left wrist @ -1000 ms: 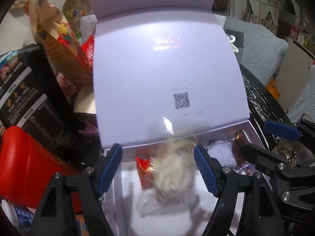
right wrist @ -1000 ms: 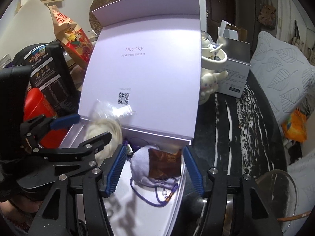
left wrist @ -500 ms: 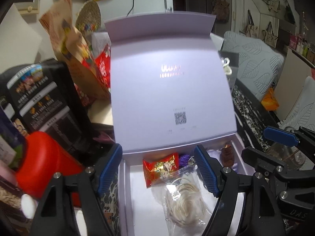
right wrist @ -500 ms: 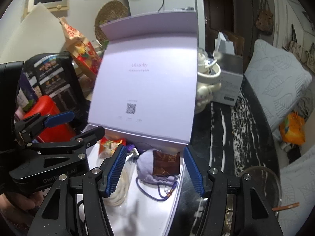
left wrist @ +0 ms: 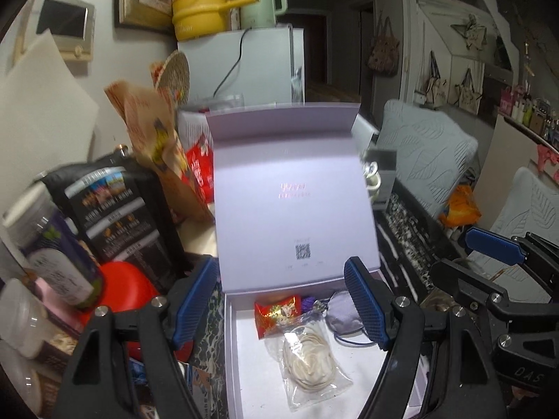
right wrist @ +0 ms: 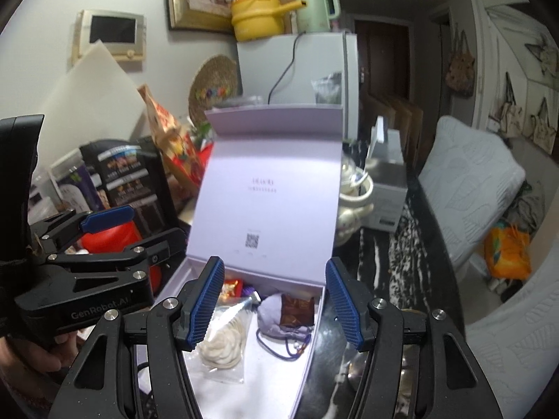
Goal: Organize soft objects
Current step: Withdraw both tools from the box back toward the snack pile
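The clear bag of cord (left wrist: 311,359) lies low in the frame's centre inside the lavender box (left wrist: 232,356), beside the fabric pouch (right wrist: 276,316). Both are light, limp and slippery; pinch bunched material. Left tool (left wrist: 279,302) and right tool (right wrist: 274,302) are released, empty.

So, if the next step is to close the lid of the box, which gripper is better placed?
Probably either: both the left gripper and the right gripper are empty, open and facing the lid. The right sits slightly more centred on it.
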Tool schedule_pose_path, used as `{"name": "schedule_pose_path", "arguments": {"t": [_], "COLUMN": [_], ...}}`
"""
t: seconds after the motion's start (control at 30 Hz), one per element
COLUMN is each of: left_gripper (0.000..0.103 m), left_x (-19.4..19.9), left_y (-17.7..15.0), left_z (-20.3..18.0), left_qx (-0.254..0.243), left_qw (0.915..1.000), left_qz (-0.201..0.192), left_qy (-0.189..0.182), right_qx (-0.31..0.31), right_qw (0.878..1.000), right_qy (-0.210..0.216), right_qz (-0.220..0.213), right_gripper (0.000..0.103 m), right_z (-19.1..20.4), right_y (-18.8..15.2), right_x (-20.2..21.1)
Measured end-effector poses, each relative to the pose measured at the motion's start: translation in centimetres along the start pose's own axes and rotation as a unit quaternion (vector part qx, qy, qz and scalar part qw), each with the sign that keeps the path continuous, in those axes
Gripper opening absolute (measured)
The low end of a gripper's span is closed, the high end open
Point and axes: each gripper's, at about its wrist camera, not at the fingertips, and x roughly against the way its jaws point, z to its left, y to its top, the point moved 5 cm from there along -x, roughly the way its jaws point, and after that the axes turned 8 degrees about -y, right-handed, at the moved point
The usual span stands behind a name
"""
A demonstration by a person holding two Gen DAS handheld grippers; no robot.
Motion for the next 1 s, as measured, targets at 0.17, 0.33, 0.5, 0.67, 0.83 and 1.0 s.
{"name": "schedule_pose_path", "arguments": {"t": [0.17, 0.33, 0.5, 0.67, 0.83, 1.0], "left_gripper": [0.075, 0.075, 0.075, 0.080, 0.087, 0.088], "left_x": [3.2, 6.3, 8.8, 10.8, 12.8, 14.3], "left_y": [0.8, 0.8, 0.4, -0.1, -1.1, -2.5], "left_z": [-1.0, -2.1, -3.1, -3.4, -3.7, -4.2], "left_qx": [-0.011, -0.017, -0.026, -0.022, -0.024, -0.032], "left_qw": [0.9996, 0.9986, 0.9975, 0.9970, 0.9957, 0.9953], "left_qz": [-0.025, -0.045, -0.055, -0.060, -0.074, -0.072], "left_qy": [-0.006, -0.022, -0.035, -0.043, -0.051, -0.056], "right_qx": [-0.002, -0.003, -0.001, 0.002, 0.005, 0.002], "right_qw": [1.000, 0.998, 0.997, 0.994, 0.992, 0.992], "right_qy": [-0.007, -0.015, -0.020, -0.022, -0.029, -0.031], "right_qz": [-0.030, -0.059, -0.078, -0.103, -0.120, -0.125], "right_gripper": [0.061, 0.065, 0.067, 0.073, 0.085, 0.091], "right_z": [-0.1, 0.0, 0.4, 0.8, 1.1, 1.4], "right_y": [0.8, 1.0, 0.6, 0.1, -0.9, -2.5], "right_x": [3.4, 6.9, 10.1, 13.4, 16.3, 18.5]}}
